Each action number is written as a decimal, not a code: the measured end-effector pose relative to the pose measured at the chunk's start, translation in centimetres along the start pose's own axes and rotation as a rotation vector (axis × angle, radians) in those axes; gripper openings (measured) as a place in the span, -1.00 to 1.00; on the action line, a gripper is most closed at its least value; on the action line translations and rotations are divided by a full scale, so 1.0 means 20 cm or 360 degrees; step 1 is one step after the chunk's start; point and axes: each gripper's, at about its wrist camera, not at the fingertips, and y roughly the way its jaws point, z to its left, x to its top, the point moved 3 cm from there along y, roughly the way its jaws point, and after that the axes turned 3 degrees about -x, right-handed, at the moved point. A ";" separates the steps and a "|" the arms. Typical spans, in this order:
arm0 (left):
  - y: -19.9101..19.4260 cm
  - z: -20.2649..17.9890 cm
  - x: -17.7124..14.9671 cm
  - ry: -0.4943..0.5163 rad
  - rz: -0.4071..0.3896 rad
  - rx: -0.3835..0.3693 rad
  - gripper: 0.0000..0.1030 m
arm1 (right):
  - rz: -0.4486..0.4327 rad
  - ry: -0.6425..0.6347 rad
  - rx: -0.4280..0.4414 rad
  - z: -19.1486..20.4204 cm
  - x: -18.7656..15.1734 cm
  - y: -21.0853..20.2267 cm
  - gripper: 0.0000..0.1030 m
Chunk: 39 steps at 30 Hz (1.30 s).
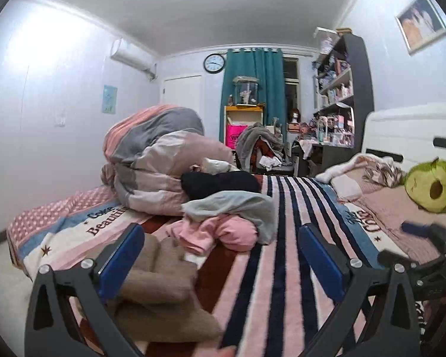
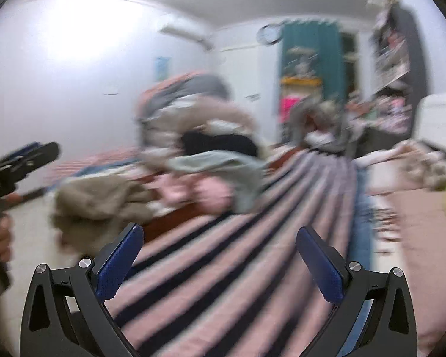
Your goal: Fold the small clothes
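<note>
A pile of small clothes lies on the striped bed: a brown garment [image 1: 160, 291] nearest, a pink one [image 1: 217, 235], a pale grey-green one [image 1: 238, 208] on top and a black one [image 1: 220, 183] behind. My left gripper [image 1: 221, 238] is open and empty, its left finger over the brown garment. My right gripper [image 2: 220, 241] is open and empty above the striped blanket [image 2: 238, 253], to the right of the pile; that view is blurred. The brown garment [image 2: 95, 205] and pink garment [image 2: 193, 193] show there too. The left gripper [image 2: 20, 160] shows at that view's left edge.
A big rolled duvet [image 1: 157, 160] sits behind the pile. A green avocado plush [image 1: 431, 187] and pillows lie at the right by the white headboard [image 1: 416, 131]. Shelves, a chair heaped with clothes and a teal curtain stand beyond the bed. The bed edge is at left.
</note>
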 end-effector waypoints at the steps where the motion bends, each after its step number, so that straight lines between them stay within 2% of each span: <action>1: 0.00 -0.05 0.00 0.0027 0.0003 -0.0010 0.99 | -0.0013 -0.0016 -0.0075 -0.01 -0.01 -0.01 0.99; 2: -0.01 -0.10 -0.01 0.0043 0.0006 -0.0015 0.99 | -0.0016 -0.0026 -0.0155 -0.03 -0.02 -0.03 0.99; 5: -0.01 -0.21 -0.02 0.0067 0.0022 -0.0045 0.99 | -0.0007 -0.0007 -0.0264 -0.07 -0.04 -0.07 0.99; 13: -0.02 -0.30 -0.03 0.0033 0.0051 -0.0092 0.99 | -0.0150 0.0024 -0.0316 -0.10 -0.02 -0.17 0.99; 21: -0.03 -0.28 -0.03 0.0012 0.0052 -0.0099 0.99 | -0.0174 0.0034 -0.0334 -0.07 0.00 -0.18 0.99; 39: -0.05 -0.20 -0.05 -0.0038 0.0042 0.0001 0.99 | -0.0173 0.0035 -0.0310 -0.04 0.01 -0.19 0.99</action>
